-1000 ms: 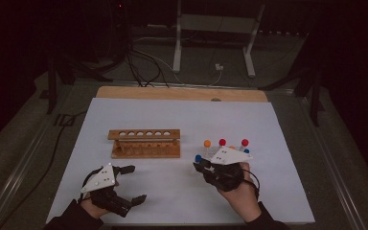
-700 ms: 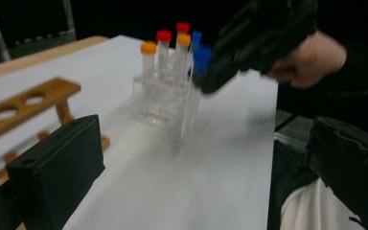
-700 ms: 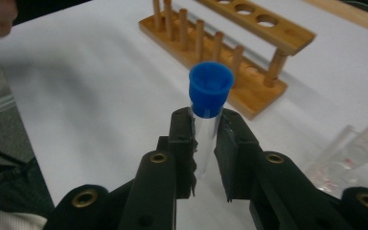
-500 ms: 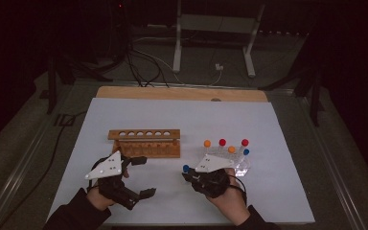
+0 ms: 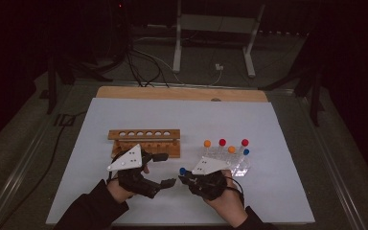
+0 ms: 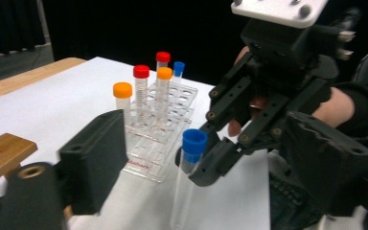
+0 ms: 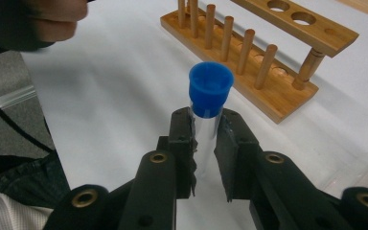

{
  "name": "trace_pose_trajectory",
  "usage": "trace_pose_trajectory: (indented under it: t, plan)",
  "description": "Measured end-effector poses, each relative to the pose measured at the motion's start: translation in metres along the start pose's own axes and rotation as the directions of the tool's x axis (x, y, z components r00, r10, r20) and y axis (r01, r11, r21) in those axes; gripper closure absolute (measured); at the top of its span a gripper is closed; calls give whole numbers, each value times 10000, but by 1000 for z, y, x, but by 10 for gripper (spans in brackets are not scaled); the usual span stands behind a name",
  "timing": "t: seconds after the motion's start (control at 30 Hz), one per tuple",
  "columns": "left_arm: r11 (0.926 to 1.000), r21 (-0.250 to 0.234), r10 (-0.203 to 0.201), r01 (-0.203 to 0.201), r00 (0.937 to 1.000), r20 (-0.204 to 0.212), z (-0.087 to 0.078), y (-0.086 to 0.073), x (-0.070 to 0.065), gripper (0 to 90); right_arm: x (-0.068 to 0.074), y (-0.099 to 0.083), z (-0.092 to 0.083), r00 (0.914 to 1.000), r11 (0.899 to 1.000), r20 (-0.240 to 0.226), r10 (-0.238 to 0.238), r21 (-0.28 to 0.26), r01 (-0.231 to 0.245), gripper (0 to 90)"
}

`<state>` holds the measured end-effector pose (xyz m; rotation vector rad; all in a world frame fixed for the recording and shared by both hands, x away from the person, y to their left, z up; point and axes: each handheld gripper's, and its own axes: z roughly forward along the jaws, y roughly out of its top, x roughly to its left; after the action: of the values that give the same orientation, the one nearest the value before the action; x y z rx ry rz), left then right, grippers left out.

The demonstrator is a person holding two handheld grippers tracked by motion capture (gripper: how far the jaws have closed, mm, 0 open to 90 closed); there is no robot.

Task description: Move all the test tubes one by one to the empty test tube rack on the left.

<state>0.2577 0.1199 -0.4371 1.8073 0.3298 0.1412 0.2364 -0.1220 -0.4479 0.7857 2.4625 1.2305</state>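
Your right gripper (image 7: pixel 203 143) has its fingers (image 7: pixel 182 139) clenched on a clear blue-capped test tube (image 7: pixel 210 93), pinching the glass just under the cap, which stands proud of the fingertips. Your left gripper (image 5: pixel 164 168) has been closing its fingers (image 6: pixel 93 160), yet they are spread apart with nothing pressed between them; in the left gripper view the held tube stands in the gap between them, untouched. Beyond the right fingers lies the wooden tube rack (image 7: pixel 268 62). Behind the right gripper, the clear plastic rack (image 6: pixel 158 139) holds red-, orange- and blue-capped tubes (image 6: pixel 141 91). All rests on the white table (image 5: pixel 182 120).
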Motion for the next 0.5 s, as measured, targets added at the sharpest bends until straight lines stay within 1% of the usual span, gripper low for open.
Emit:
trace_pose_trajectory:
  t: [0.1, 0.13, 0.2, 0.27, 0.3, 0.47, 0.5]
  plan:
    - [10000, 24, 15, -15, 10000, 21, 4, 0, 0, 236, 0, 0, 0, 10000, 10000, -17, -3, -5, 3, 772]
    - [10000, 72, 65, -65, 10000, 8, 8, 1, -1, 280, 1, 0, 0, 10000, 10000, -59, 8, 0, -8, 772]
    - [9999, 118, 78, -78, 10000, 29, 9, 1, 0, 319, 1, 0, 0, 10000, 10000, -71, 12, -8, -12, 772]
    - [9995, 250, 189, -187, 9998, -74, 13, 0, 0, 366, 1, 0, 0, 10000, 10000, -81, 43, -38, -43, 773]
    - [9992, 343, 191, -188, 9998, -83, 17, -1, 1, 388, 1, 0, 0, 9999, 10000, -107, 75, -47, -76, 772]
    - [9994, 328, 146, -141, 9998, -137, 22, -2, 2, 507, 1, 0, 0, 9999, 10000, -138, 52, -20, -52, 772]
    - [9992, 385, 144, -142, 9999, -48, 24, -2, 2, 527, 1, 0, 1, 9999, 10000, -136, 54, -24, -54, 772]
